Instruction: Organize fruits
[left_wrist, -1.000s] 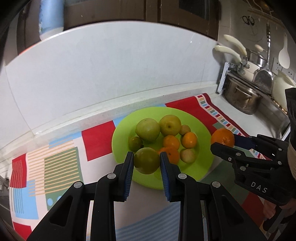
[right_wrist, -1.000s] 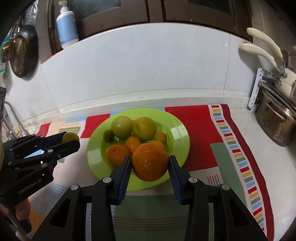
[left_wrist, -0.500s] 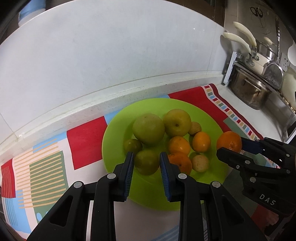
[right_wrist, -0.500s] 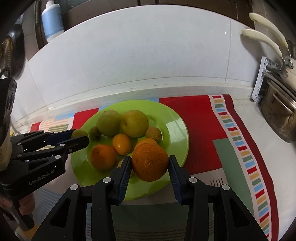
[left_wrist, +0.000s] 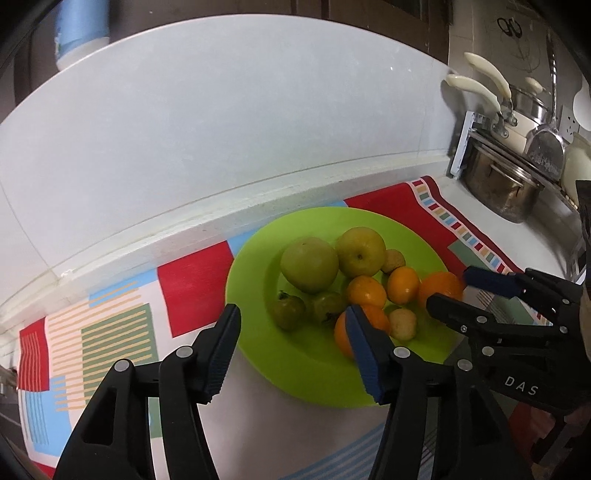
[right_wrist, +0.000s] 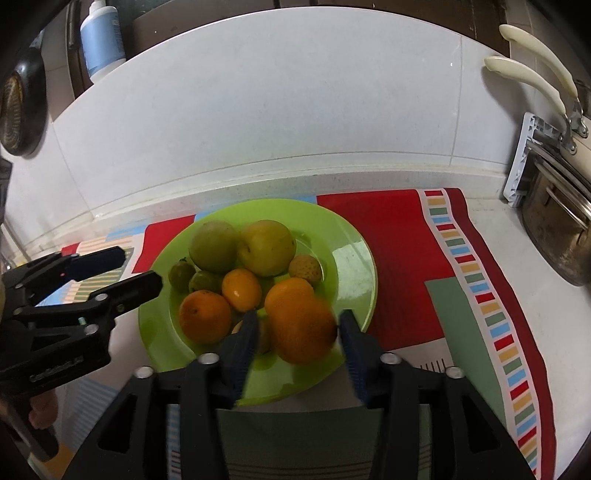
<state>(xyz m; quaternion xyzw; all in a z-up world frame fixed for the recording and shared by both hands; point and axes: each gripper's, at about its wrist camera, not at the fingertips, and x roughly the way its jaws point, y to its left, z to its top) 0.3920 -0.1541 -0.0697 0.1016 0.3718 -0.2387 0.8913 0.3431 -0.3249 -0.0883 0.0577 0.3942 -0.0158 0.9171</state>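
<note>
Now the right claw (right_wrist: 295, 341) is opening, its blue pads clear of the blurred orange (right_wrist: 301, 328) between them, which sits over the near rim of the green plate (right_wrist: 354, 258). Likewise the left claw (left_wrist: 293, 349) is opening with nothing held; a small green fruit (left_wrist: 327, 306) lies on the plate beyond its pads, beside another. Apples, oranges and small yellowish fruits crowd the plate, which rests on a patterned mat (right_wrist: 406, 236) on the tabletop (right_wrist: 495, 221).

plate (right_wrist: 354, 258): on the mat (right_wrist: 406, 229), which lies on the desk (right_wrist: 517, 229)
fruits (right_wrist: 266, 247): piled in the plate
pot (right_wrist: 561, 229): right of the plate
wall (right_wrist: 258, 110): behind the plate
bottle (right_wrist: 101, 37): above the wall, left of the plate
</note>
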